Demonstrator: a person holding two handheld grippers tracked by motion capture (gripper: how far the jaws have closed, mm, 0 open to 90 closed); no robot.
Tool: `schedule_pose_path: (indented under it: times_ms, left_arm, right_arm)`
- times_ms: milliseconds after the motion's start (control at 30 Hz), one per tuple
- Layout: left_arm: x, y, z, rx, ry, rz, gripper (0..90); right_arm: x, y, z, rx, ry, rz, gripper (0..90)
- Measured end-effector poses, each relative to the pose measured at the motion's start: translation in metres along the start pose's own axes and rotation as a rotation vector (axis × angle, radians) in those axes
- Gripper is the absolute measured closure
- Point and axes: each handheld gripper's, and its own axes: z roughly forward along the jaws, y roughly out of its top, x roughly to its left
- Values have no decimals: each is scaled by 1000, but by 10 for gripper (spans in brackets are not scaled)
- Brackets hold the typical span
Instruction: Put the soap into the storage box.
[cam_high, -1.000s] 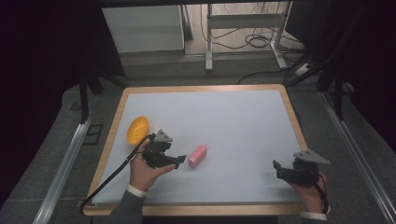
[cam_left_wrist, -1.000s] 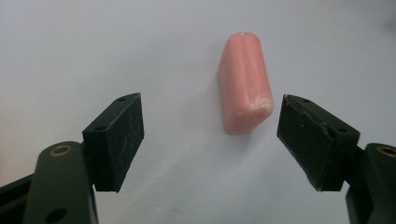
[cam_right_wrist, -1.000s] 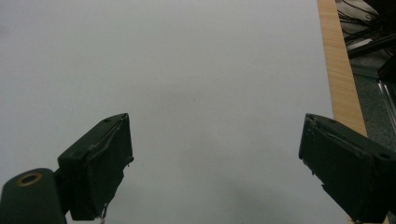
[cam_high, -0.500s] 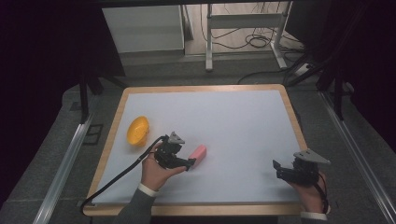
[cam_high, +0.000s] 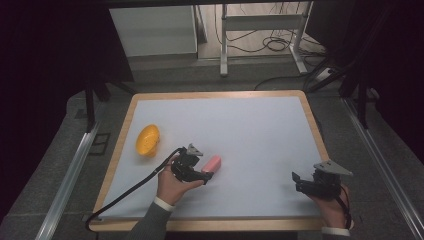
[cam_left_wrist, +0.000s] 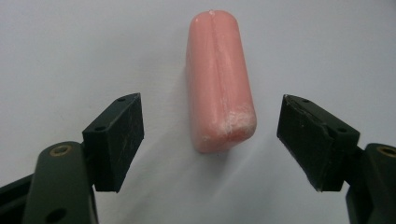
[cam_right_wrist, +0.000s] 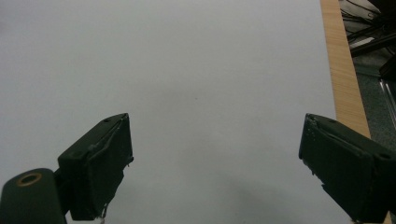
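Note:
A pink sausage-shaped piece (cam_high: 213, 163) (cam_left_wrist: 218, 79) lies on the white table top (cam_high: 250, 130). My left gripper (cam_high: 202, 175) (cam_left_wrist: 212, 140) is open right at its near end, one jaw on each side, not touching it. An orange bowl-like piece (cam_high: 147, 139) sits on the table to the left of that hand. My right gripper (cam_high: 297, 183) (cam_right_wrist: 215, 163) is open near the front right corner, with bare table between its jaws.
The table has a wooden rim (cam_high: 314, 125) (cam_right_wrist: 341, 70). Metal rails (cam_high: 67, 175) run along both sides on the floor. A white cabinet (cam_high: 152, 30) and a desk frame with cables (cam_high: 260, 30) stand behind the table.
My left gripper has moved right, away from the orange piece, and now stands at the near end of the pink piece. The right gripper has stayed put.

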Motion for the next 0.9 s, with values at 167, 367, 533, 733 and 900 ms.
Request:
schedule_pose_path:
  times_ms: [167, 367, 533, 733, 900]
  left_arm:
    - [0, 0, 7, 0, 8, -4, 235]
    - [1, 0, 16, 0, 15, -12, 235]
    - [-3, 4, 22, -1, 40, 2, 236]
    - [-2, 6, 32, 5, 52, -2, 282]
    - [-2, 6, 34, -4, 38, -4, 421]
  right_arm:
    - [1, 0, 0, 3, -2, -4, 95]
    - [3, 1, 0, 4, -3, -9, 95]
    - [3, -1, 2, 11, -5, -14, 95]
    - [2, -1, 1, 8, -8, -10, 95]
    - [0, -1, 1, 10, -11, -5, 96]
